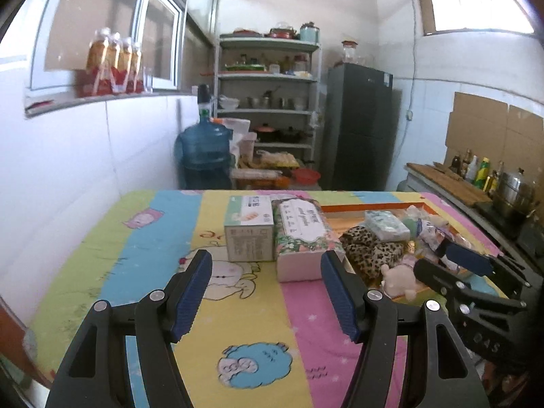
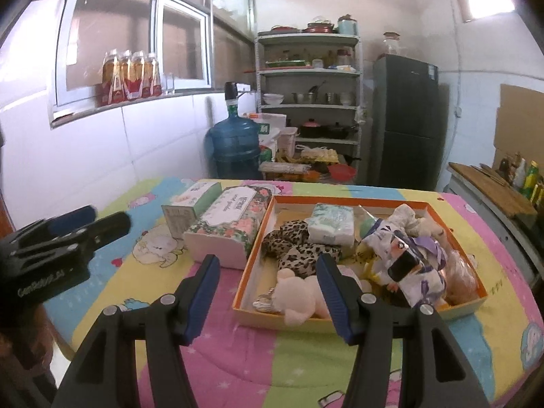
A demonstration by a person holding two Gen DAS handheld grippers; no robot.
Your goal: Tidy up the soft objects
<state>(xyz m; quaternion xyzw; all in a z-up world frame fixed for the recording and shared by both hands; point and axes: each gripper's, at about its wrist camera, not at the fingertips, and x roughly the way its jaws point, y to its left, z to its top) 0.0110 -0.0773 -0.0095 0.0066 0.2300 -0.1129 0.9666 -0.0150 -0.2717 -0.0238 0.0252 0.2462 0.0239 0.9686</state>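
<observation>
Left-wrist view is showing me the room from left to right: orange drink bottles (image 1: 114, 63) standing on the window ledge, a blue water jug (image 1: 204, 148) on the floor by the wall, a grey shelf rack (image 1: 268, 102) of pots behind it, a dark fridge (image 1: 360, 125), and a counter with bottles and a steel pot at the far right.

On the patterned tablecloth (image 1: 251, 323) I am seeing a white tissue box (image 1: 250, 229) touching a floral tissue box (image 1: 304, 238), and just beside that the orange-rimmed tray (image 2: 343, 200). Lying in the tray are a leopard-print cloth (image 2: 299, 248), a pale tissue pack (image 2: 331, 224), a cream plush toy (image 2: 299, 297) and a doll in white and purple (image 2: 408, 261).

I am holding the left gripper (image 1: 267, 289) over bare cloth, tilting down toward the two boxes, its blue pads standing apart with nothing between them. I am holding the right gripper (image 2: 268, 292) tilted down over the tray's near-left corner, jaws also apart and gripping nothing; the plush toy is lying beyond its fingers, untouched as far as I can tell.
</observation>
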